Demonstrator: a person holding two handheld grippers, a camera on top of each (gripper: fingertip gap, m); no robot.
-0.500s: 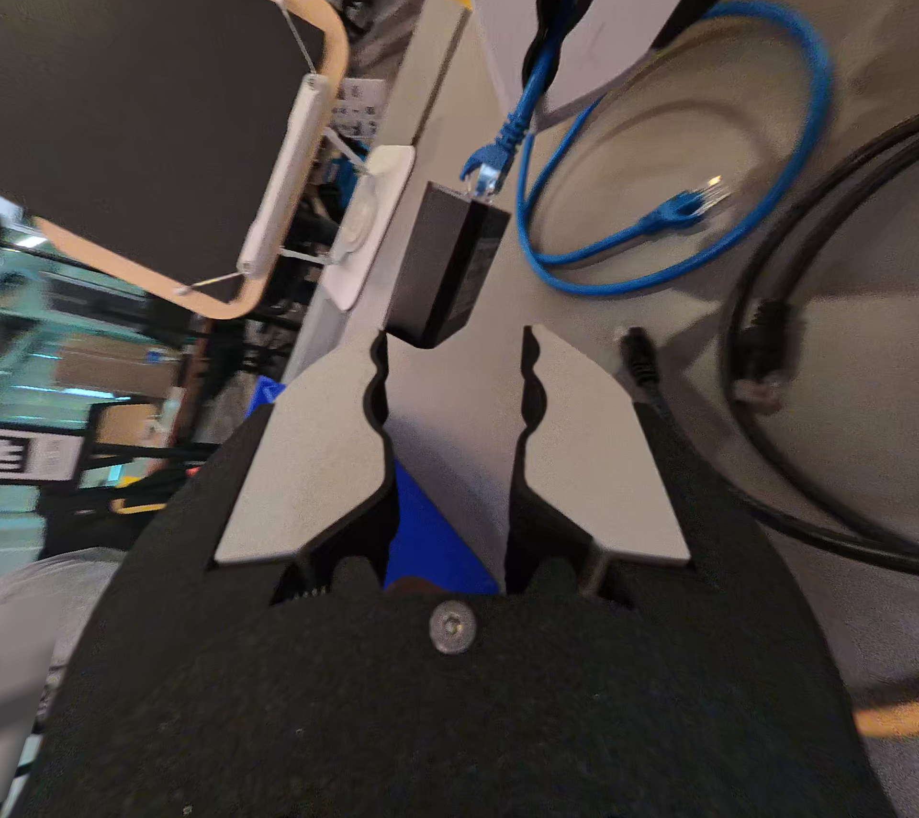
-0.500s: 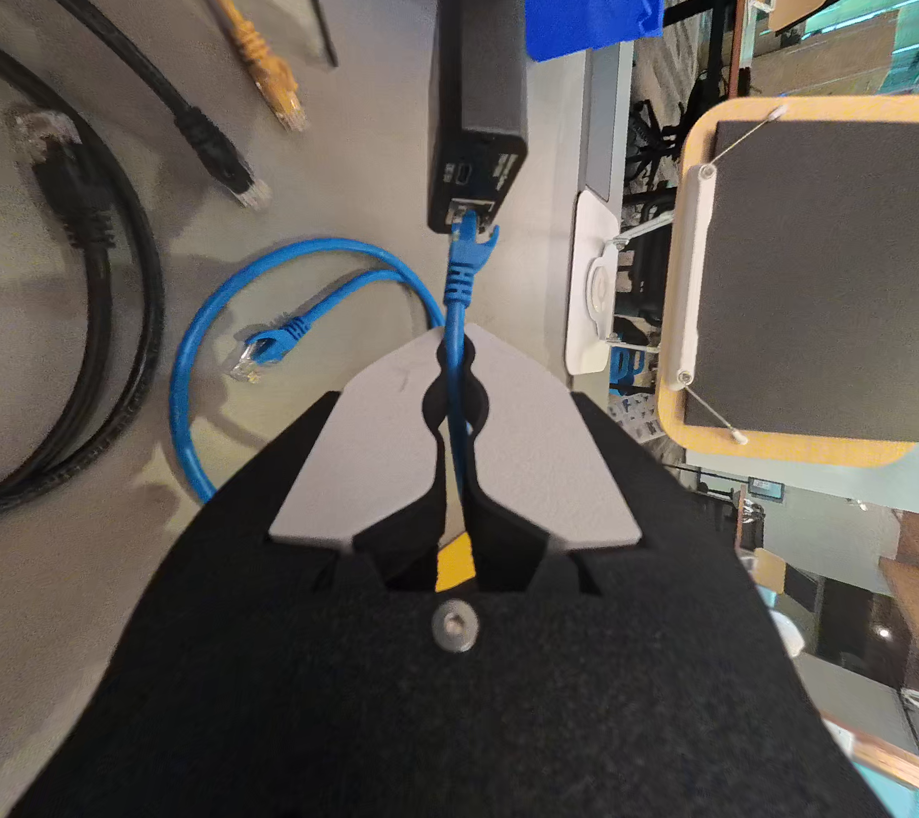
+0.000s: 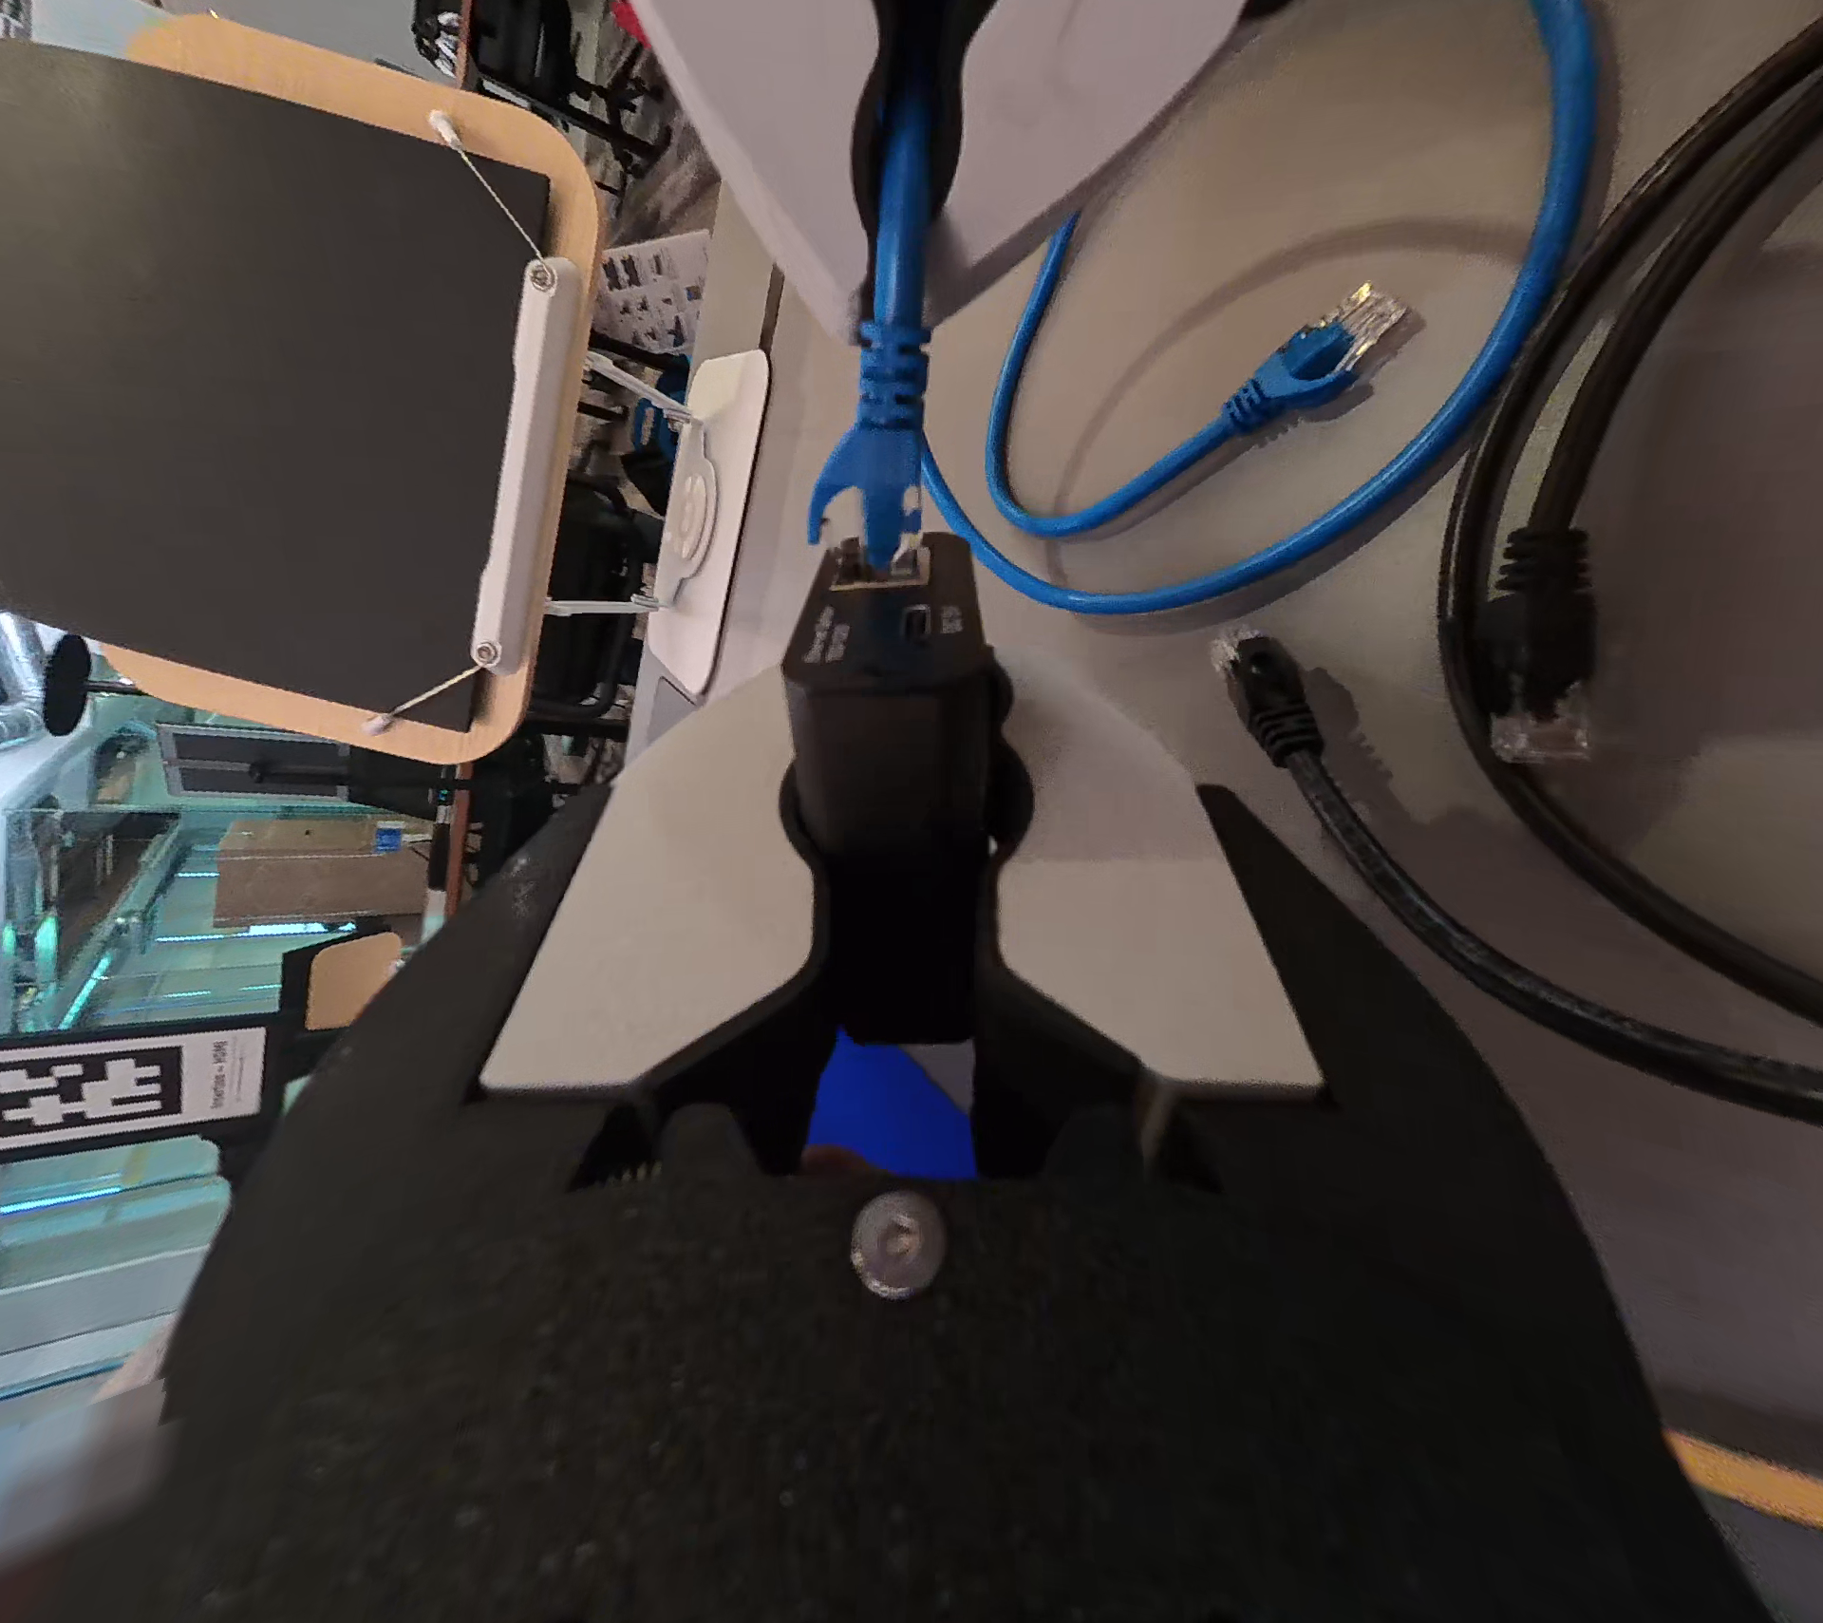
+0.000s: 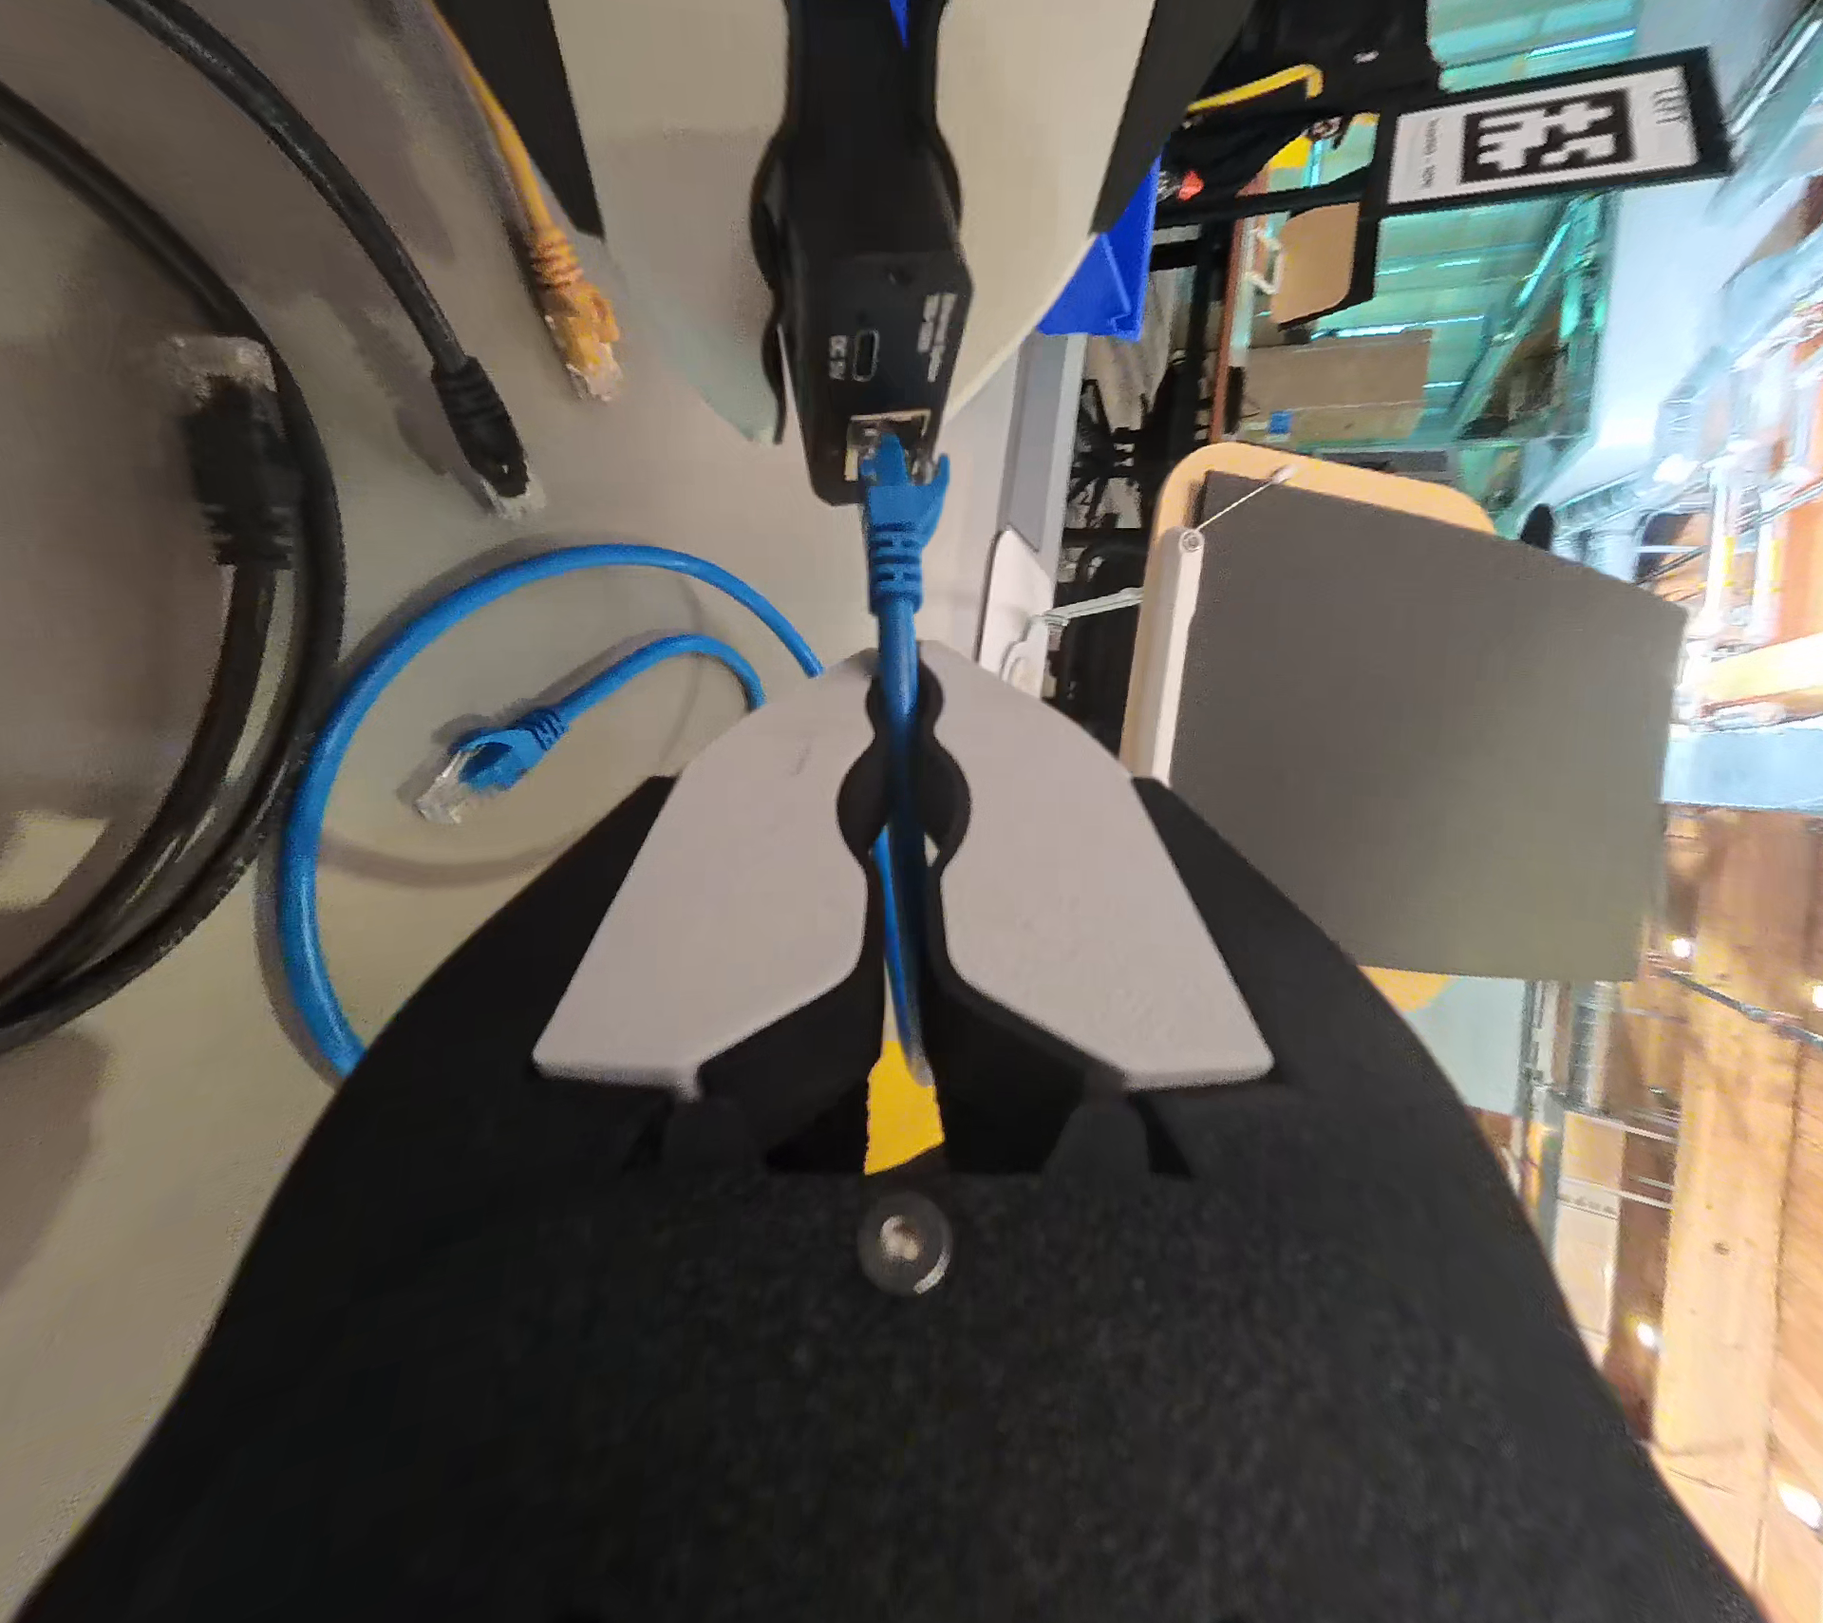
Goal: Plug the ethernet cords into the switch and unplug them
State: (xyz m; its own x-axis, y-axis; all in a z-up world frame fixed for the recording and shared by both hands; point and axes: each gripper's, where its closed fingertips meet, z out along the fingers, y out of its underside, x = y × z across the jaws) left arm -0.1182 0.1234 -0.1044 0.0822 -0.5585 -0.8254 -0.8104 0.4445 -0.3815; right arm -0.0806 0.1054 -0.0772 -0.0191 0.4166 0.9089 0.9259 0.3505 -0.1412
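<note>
My left gripper (image 3: 893,688) is shut on the small black switch (image 3: 888,747), gripping its body from behind. The switch's port end faces my right gripper (image 4: 903,668), which is shut on the blue ethernet cord (image 4: 898,747) a short way behind its plug. That blue plug (image 3: 883,480) sits in the switch's port (image 4: 888,441). The switch also shows in the right wrist view (image 4: 878,293). The cord's other blue plug (image 4: 483,767) lies loose on the grey table (image 3: 1282,96), inside the cord's loop.
Two black cords end in plugs (image 3: 1268,697) (image 3: 1539,668) on the table beside the switch. A yellow cord's plug (image 4: 577,313) lies near them. A white flat object (image 3: 710,490) sits at the table edge. A black panel with a wooden rim (image 3: 296,372) stands beyond the edge. About 5 cm separates my left fingertips from my right.
My left gripper was open behind the switch; it has moved forward and shut on it. My right gripper still holds the blue cord, with the two grippers now closer together.
</note>
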